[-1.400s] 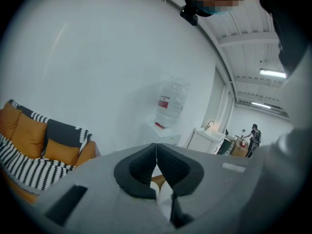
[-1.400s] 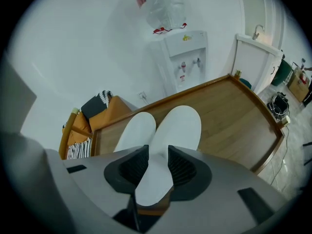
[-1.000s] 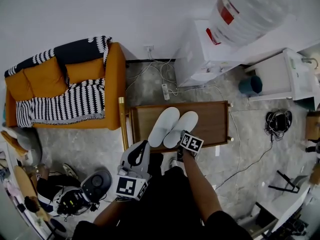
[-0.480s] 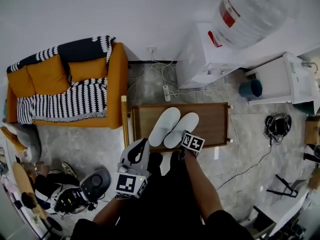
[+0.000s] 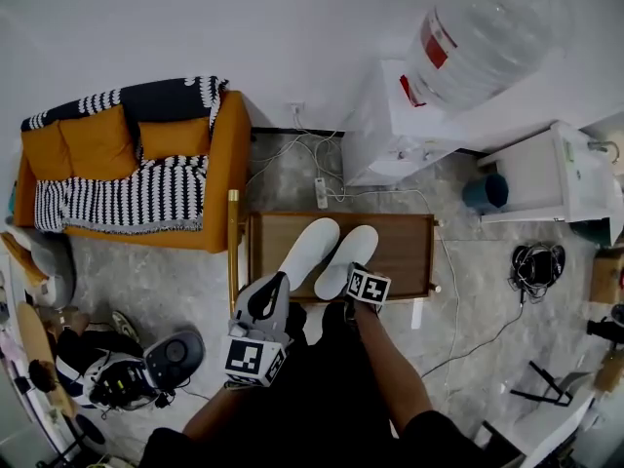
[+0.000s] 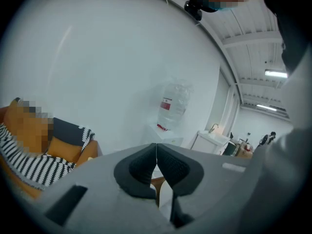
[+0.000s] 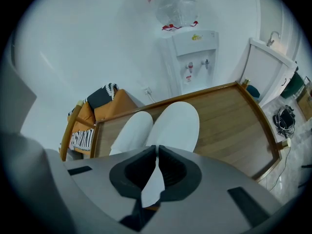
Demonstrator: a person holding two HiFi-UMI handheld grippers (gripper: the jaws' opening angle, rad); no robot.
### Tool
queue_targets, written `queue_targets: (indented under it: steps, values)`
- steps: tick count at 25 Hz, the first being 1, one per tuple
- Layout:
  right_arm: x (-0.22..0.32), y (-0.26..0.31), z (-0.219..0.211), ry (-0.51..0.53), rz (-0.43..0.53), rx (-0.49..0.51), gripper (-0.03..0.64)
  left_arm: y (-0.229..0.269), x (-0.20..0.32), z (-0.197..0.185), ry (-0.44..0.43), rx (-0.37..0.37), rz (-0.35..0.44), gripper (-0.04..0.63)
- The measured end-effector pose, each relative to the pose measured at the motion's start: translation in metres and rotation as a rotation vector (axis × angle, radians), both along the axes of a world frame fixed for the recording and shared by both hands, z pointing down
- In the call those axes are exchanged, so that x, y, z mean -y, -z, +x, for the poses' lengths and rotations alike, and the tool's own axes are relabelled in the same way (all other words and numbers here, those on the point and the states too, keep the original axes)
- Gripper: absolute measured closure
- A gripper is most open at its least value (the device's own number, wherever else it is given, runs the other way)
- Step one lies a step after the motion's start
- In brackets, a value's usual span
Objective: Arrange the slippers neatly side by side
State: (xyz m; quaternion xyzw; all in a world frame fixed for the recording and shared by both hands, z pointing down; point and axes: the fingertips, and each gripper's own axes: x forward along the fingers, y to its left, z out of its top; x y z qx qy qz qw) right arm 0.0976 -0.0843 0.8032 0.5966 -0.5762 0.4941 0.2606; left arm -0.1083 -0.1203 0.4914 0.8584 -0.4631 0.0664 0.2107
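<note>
Two white slippers lie side by side on a low wooden table (image 5: 405,250), toes pointing away from me. The left slipper (image 5: 310,250) (image 7: 130,133) touches the right slipper (image 5: 351,254) (image 7: 178,126) along its side. My right gripper (image 5: 349,277) (image 7: 157,152) sits at the near heel of the right slipper, jaws closed with a strip of the white heel edge between the pads. My left gripper (image 5: 271,292) (image 6: 156,150) is held off the table's near left corner, shut and holding nothing, pointing at the white wall.
An orange sofa (image 5: 127,178) with a striped throw stands left of the table. A water dispenser (image 5: 395,115) with its bottle (image 5: 473,32) is at the back right, and cables (image 5: 322,178) lie on the floor behind the table. A dark round appliance (image 5: 175,354) is at lower left.
The head view has shifted a little, so table and slippers sit slightly further left. The right gripper stays at the right slipper's heel, and the left gripper keeps its place.
</note>
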Motion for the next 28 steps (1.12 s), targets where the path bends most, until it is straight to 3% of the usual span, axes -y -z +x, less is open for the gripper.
queue_targets:
  steps: [14, 28]
  values:
    - [0.0, 0.025, 0.048, 0.207, 0.041, -0.033, 0.592, 0.017, -0.01, 0.066, 0.048, 0.004, 0.028, 0.578]
    - [0.007, 0.036, 0.108, 0.345, 0.066, -0.041, 0.594, 0.022, -0.014, 0.132, 0.107, 0.003, 0.023, 0.578]
